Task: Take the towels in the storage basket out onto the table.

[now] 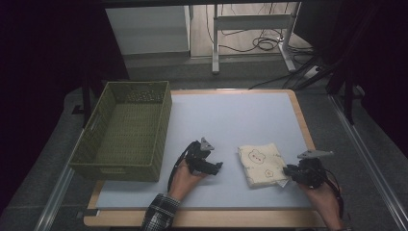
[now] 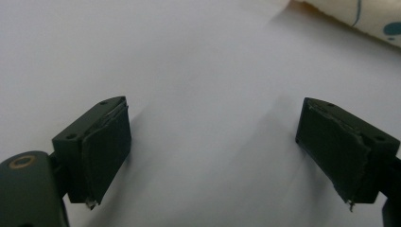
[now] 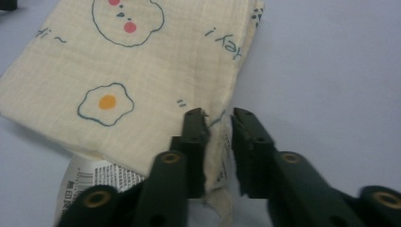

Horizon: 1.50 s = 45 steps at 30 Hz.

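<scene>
Between your right gripper (image 3: 219, 118) fingers sits the near corner of the cloth (image 3: 142, 75), a folded cream piece with egg and bear prints. The jaws stand nearly closed with the cloth edge in the narrow gap; the left finger (image 3: 195, 137) touches the fabric, but you cannot tell if both pads press. A white printed label (image 3: 94, 179) pokes out under the cloth, just left of that finger. Beyond the fingertips the cloth lies flat on the pale table (image 3: 331, 56).

Your left gripper (image 2: 213, 142) is released, jaws wide apart, nothing but bare table between them. A cloth edge (image 2: 359, 19) shows far ahead, right of the right finger (image 2: 340, 156).

In the high view the left gripper (image 1: 211, 166) sits well left of the cloth (image 1: 262, 163), and the green basket (image 1: 127, 130) stands farther left of it.
</scene>
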Each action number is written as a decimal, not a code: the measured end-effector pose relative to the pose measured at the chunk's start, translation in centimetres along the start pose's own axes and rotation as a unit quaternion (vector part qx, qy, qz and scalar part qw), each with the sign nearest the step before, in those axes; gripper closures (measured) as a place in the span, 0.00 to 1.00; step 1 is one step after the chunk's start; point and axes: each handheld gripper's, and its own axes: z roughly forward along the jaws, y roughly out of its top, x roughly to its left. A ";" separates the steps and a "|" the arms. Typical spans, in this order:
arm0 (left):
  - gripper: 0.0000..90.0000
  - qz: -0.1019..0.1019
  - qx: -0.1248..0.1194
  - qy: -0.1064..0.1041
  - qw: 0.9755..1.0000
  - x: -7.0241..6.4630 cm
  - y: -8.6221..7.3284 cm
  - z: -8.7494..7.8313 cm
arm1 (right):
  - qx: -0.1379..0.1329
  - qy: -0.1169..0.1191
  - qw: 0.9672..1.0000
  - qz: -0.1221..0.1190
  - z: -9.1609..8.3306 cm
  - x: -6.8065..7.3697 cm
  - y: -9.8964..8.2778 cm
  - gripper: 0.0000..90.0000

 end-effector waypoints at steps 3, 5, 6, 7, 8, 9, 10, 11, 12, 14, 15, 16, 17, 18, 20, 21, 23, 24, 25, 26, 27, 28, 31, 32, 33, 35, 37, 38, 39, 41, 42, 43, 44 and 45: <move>0.12 0.000 0.000 0.000 1.000 0.0 0.0 0.0 | 0.004 0.002 1.000 0.002 0.1 -0.1 -0.1 0.73; 0.12 -0.001 0.001 0.000 1.000 0.0 0.0 0.0 | 0.003 0.015 1.000 0.017 0.4 -0.2 -0.6 0.77; 0.12 -0.001 0.001 0.001 1.000 0.0 0.1 0.0 | 0.000 0.026 0.999 0.025 0.3 -0.2 -0.8 0.84; 0.12 -0.001 0.001 0.001 1.000 0.0 0.1 0.0 | -0.004 0.036 0.999 0.031 0.3 -0.1 -1.0 0.88; 0.12 0.001 0.001 0.001 1.000 0.0 0.1 0.0 | -0.005 0.041 0.999 0.032 0.2 0.0 -1.1 0.91; 0.12 0.000 0.002 0.001 1.000 0.0 0.1 0.0 | -0.009 0.045 0.998 0.032 0.2 0.2 -1.2 0.93; 0.12 0.000 0.002 0.001 1.000 0.0 0.1 0.0 | -0.010 0.056 0.998 0.031 0.3 0.7 -1.1 0.94; 0.12 0.000 0.002 0.001 1.000 0.0 0.1 0.0 | -0.010 0.061 0.998 0.031 0.3 0.8 -1.0 0.95; 0.12 0.000 0.001 0.001 1.000 0.0 0.1 0.0 | -0.012 0.065 0.997 0.029 0.3 1.0 -0.9 0.95; 0.12 0.000 0.000 0.001 1.000 0.0 0.1 0.0 | -0.020 0.067 0.997 0.020 0.3 1.5 -0.5 0.95; 0.12 0.001 0.000 0.001 1.000 0.0 0.1 0.0 | -0.025 0.070 0.997 0.016 0.2 1.9 -0.2 0.95; 0.12 -0.002 0.000 0.000 1.000 0.0 0.1 0.0 | -0.032 0.068 0.997 0.012 0.1 2.1 0.0 0.95; 0.12 -0.002 0.000 0.000 1.000 0.0 0.1 0.0 | -0.038 0.071 0.997 0.009 0.0 2.3 0.2 0.95; 0.12 -0.002 0.001 0.000 1.000 0.0 0.1 0.0 | -0.039 0.075 0.996 0.008 -0.1 2.5 0.5 0.95; 0.12 -0.001 0.001 0.000 1.000 0.0 0.1 0.0 | -0.025 0.062 0.998 0.004 0.2 2.7 0.6 0.95; 0.12 0.000 0.001 0.000 1.000 0.0 0.1 0.0 | -0.017 0.051 0.999 0.001 0.4 2.7 0.5 0.95; 0.12 0.000 0.000 0.000 1.000 0.0 0.1 0.0 | -0.004 0.038 0.999 0.008 0.7 2.2 -0.1 0.94; 0.12 0.000 0.002 -0.001 1.000 0.0 0.1 0.0 | -0.004 0.038 0.999 0.008 0.7 2.2 -0.1 0.94; 0.14 0.003 0.008 -0.003 1.000 0.0 0.4 -0.1 | -0.012 0.034 0.999 0.019 0.3 1.7 -0.6 0.85; 0.16 0.005 0.006 -0.004 1.000 0.1 0.7 -0.2 | -0.014 0.030 0.999 0.017 0.1 1.7 -0.7 0.83; 0.16 0.007 0.002 -0.001 1.000 0.1 1.2 -0.5 | -0.015 0.030 0.999 0.021 -0.3 1.6 -0.8 0.83; 0.16 0.007 -0.007 -0.001 1.000 0.1 1.8 -0.7 | -0.019 0.029 0.999 0.020 -0.6 1.6 -0.8 0.81; 0.18 0.014 -0.028 -0.012 0.999 -0.3 4.0 -1.1 | -0.026 0.022 0.999 0.017 -1.3 1.6 -0.9 0.75; 0.21 0.018 -0.029 -0.016 0.999 -0.5 4.5 -1.0 | -0.030 0.020 0.999 0.018 -1.4 1.6 -0.9 0.74; 0.24 0.024 -0.030 -0.026 0.999 -0.7 5.4 -0.6 | -0.032 0.019 0.999 0.019 -1.4 1.7 -0.9 0.72; 0.29 0.024 -0.028 -0.030 0.999 -1.0 6.1 0.0 | -0.034 0.018 0.999 0.022 -1.0 1.7 -1.0 0.67; 0.36 0.019 -0.024 -0.039 0.999 -1.3 7.1 1.7 | -0.027 0.016 0.999 0.021 -0.5 1.7 -1.1 0.64; 0.37 0.016 -0.024 -0.039 0.999 -1.3 7.3 2.2 | -0.023 0.016 0.999 0.022 -0.2 1.7 -1.2 0.63; 0.38 0.006 -0.018 -0.050 0.999 -1.2 7.5 3.3 | -0.020 0.019 0.999 0.023 -0.1 1.7 -1.4 0.61; 0.40 0.002 -0.009 -0.050 0.999 -1.2 7.5 4.2 | -0.016 0.023 0.999 0.029 0.2 1.9 -1.8 0.57; 0.40 0.002 -0.006 -0.050 0.999 -1.2 7.5 4.6 | -0.016 0.023 0.999 0.030 0.3 1.9 -1.9 0.57; 0.41 0.000 -0.001 -0.051 0.999 -1.2 7.5 5.2 | -0.019 0.026 0.999 0.029 0.3 1.9 -2.0 0.56; 0.41 0.000 -0.001 -0.051 0.999 -1.2 7.5 5.2 | -0.024 0.024 0.999 0.029 0.4 2.0 -2.1 0.56; 0.41 0.004 -0.001 -0.049 0.999 -1.3 7.3 5.7 | -0.028 0.020 0.999 0.027 0.4 2.1 -2.2 0.56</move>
